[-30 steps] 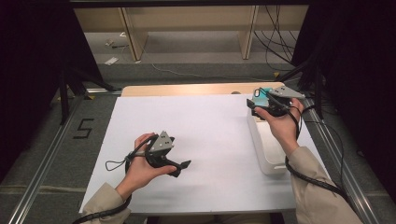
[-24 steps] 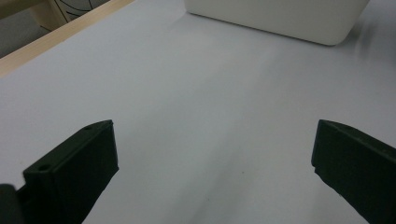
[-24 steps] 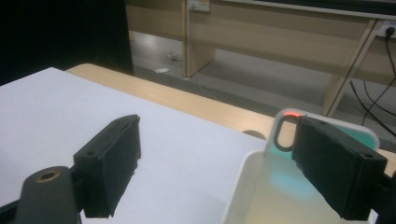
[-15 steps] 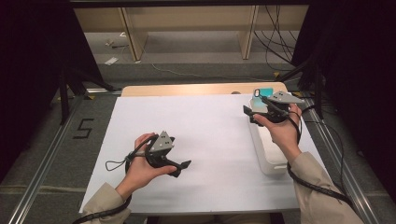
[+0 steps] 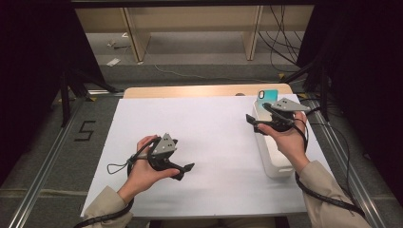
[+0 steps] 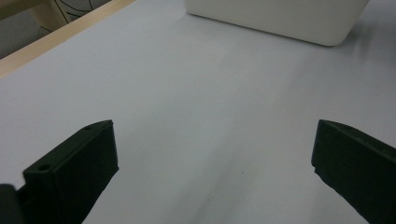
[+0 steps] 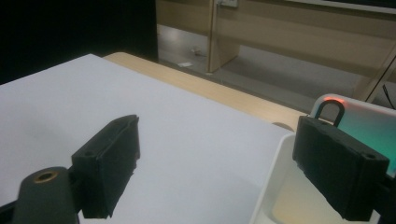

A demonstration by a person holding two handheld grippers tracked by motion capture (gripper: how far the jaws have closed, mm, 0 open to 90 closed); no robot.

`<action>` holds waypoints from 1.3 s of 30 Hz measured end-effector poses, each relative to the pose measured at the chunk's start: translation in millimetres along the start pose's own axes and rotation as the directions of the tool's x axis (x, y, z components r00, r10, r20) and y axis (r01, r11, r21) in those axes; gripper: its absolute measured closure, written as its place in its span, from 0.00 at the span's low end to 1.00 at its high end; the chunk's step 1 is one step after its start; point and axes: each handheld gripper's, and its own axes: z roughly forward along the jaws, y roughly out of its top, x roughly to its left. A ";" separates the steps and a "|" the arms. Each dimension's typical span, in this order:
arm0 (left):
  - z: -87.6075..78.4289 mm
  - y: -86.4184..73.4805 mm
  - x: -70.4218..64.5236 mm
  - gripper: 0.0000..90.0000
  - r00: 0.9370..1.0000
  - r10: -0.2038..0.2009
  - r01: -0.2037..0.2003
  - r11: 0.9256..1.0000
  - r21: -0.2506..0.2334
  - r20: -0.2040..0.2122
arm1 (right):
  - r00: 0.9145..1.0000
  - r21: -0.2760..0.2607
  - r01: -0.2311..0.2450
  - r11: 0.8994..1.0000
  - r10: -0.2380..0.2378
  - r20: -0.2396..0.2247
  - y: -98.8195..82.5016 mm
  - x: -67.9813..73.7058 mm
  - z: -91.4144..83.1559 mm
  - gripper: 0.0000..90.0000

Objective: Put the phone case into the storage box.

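Note:
A person's left hand holds my left gripper (image 5: 184,171) low over the white table sheet (image 5: 214,128). Its jaws stand open with nothing between them (image 6: 215,135). My right gripper (image 5: 254,122) hovers over the far half of a white bin (image 5: 280,171) at the table's right side. Its jaws are open and empty (image 7: 219,140), one over the sheet and one over the bin (image 7: 299,205). A teal phone (image 5: 267,95) leans upright at the bin's far end, just beyond the right gripper. In the right gripper view the phone (image 7: 369,126) shows behind the right-hand jaw.
The bin's near corner (image 6: 280,18) lies ahead of the left gripper. A wooden table edge (image 5: 204,91) runs along the far side of the sheet. Beyond it are a grey floor with cables and wooden shelf legs (image 5: 135,38). Metal rails flank the table.
My right gripper has drawn back toward the person along the bin, uncovering the teal phone behind it. The left gripper has stayed where it was.

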 end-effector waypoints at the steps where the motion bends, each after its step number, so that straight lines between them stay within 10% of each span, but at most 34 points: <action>1: -0.1 0.1 0.0 0.00 1.000 0.000 0.000 1.000 0.000 -0.001 | 1.000 0.001 0.005 1.000 -0.005 -0.003 -0.2 0.5 -0.5 0.18; 39: -6.9 -2.4 1.0 0.00 1.000 -0.014 0.014 1.000 -0.014 -0.011 | 0.994 -0.007 0.036 0.999 -0.037 -0.100 -12.1 17.7 -31.2 0.18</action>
